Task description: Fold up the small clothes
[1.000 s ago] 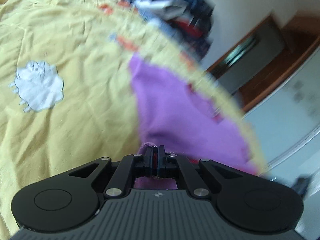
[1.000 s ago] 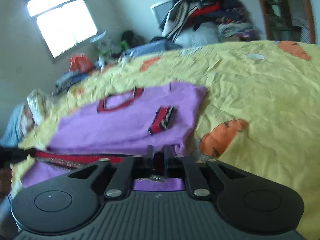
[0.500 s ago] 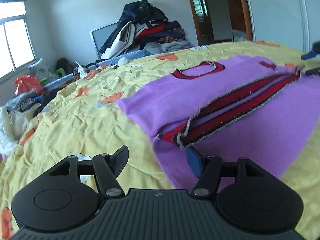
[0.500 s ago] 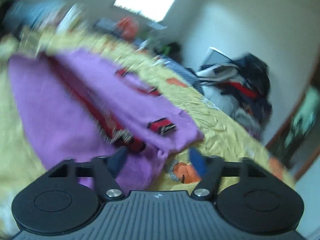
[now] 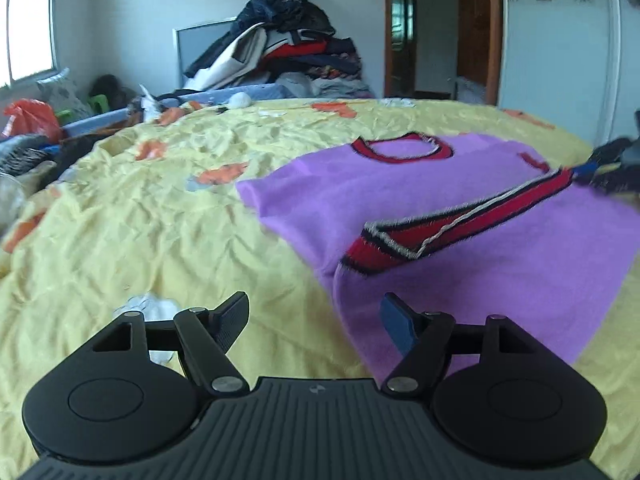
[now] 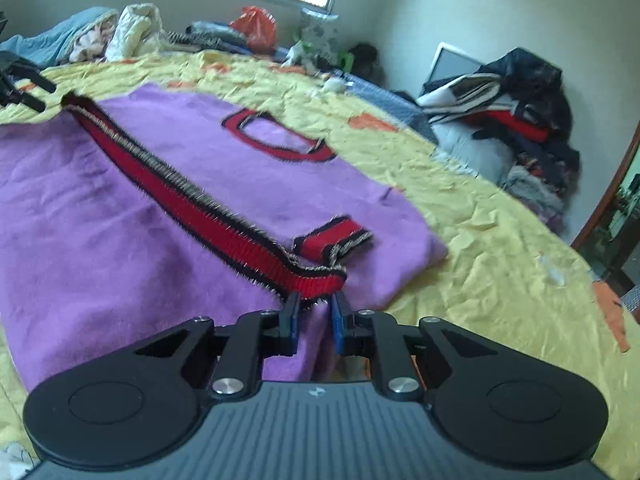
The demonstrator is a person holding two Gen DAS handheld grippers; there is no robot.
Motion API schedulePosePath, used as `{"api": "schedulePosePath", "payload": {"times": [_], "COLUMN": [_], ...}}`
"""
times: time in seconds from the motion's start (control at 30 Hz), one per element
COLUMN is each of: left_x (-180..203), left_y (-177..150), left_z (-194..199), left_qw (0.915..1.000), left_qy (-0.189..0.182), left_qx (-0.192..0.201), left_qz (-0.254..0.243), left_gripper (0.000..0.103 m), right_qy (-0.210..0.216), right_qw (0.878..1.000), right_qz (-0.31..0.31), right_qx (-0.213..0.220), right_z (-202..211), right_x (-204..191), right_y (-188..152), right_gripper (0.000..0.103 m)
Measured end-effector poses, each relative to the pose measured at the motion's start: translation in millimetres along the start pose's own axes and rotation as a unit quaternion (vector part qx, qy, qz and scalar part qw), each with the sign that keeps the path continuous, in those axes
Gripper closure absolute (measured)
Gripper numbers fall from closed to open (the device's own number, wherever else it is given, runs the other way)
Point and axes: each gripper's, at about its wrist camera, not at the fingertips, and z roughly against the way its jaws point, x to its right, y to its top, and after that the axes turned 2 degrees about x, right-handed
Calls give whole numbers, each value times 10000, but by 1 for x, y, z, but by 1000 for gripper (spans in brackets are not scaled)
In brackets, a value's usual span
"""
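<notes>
On the bedspread point(image 5: 120, 216), left gripper point(image 5: 316, 322) fingers apart; right gripper point(image 6: 314, 318) narrowly straddles sweater point(image 6: 100, 216) hem, grip unclear.

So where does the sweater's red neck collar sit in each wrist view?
Left wrist: red neck collar upper right of centre, on the purple sweater.
Right wrist: collar upper centre, left of the yellow bedsheet.
Shared landmark: clothes pile against the wall.

Purple sweater point(image 6: 132, 216) folded on yellow bedsheet point(image 6: 500, 248), right tongs point(image 6: 314, 320) slightly parted around its red hem point(image 6: 192, 200)
</notes>
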Motion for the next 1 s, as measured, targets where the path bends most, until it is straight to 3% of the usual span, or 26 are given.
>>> {"api": "schedulePosePath", "payload": {"times": [0.1, 0.23, 0.37, 0.43, 0.47, 0.6, 0.83, 0.87, 0.9, 0.93, 0.97, 1.0], "left_x": [-3, -2, 6, 6, 6, 12, 27, 28, 28, 29, 30, 30], "left_y": [9, 23, 29, 29, 29, 29, 32, 31, 31, 30, 29, 29], "left_z": [-13, -30, -51, -60, -62, -60, -60, -59, -60, -59, -59, -57], "left_qw": [10000, 9990, 9972, 9968, 9967, 9964, 9968, 9971, 9975, 9979, 9985, 9988], "left_qy": [-57, -416, -598, -662, -702, -756, -623, -580, -531, -455, -352, -312], "left_qx": [2, -14, -199, -267, -258, -127, -65, -56, -62, -49, -14, 15], "left_qz": [-40, -134, -394, -370, -332, -349, -486, -485, -460, -450, -426, -366], "left_gripper": [31, 31, 33, 53, 69, 97, 98, 98, 98, 98, 98, 98], "right_qy": [202, 373, 404, 440, 460, 568, 709, 713, 699, 608, 459, 391], "right_qw": [9994, 9977, 9972, 9966, 9961, 9931, 9916, 9920, 9932, 9948, 9966, 9972], "right_qz": [-279, -565, -625, -699, -750, -1018, -1064, -1023, -917, -790, -634, -550], "right_qx": [30, 59, 56, 67, 73, 148, 171, 178, 162, 187, 264, 319], "right_z": [-6, -15, -18, -19, -19, -16, -17, -18, -18, -17, -14, -11], "right_x": [10, 19, 22, 24, 26, 34, 35, 34, 31, 27, 23, 20], "right_y": [0, 1, 1, 0, 0, -4, -3, -3, -3, -2, -2, -1], "right_gripper": [79, 69, 42, 41, 40, 41, 41, 45, 68, 80, 87, 88]}}
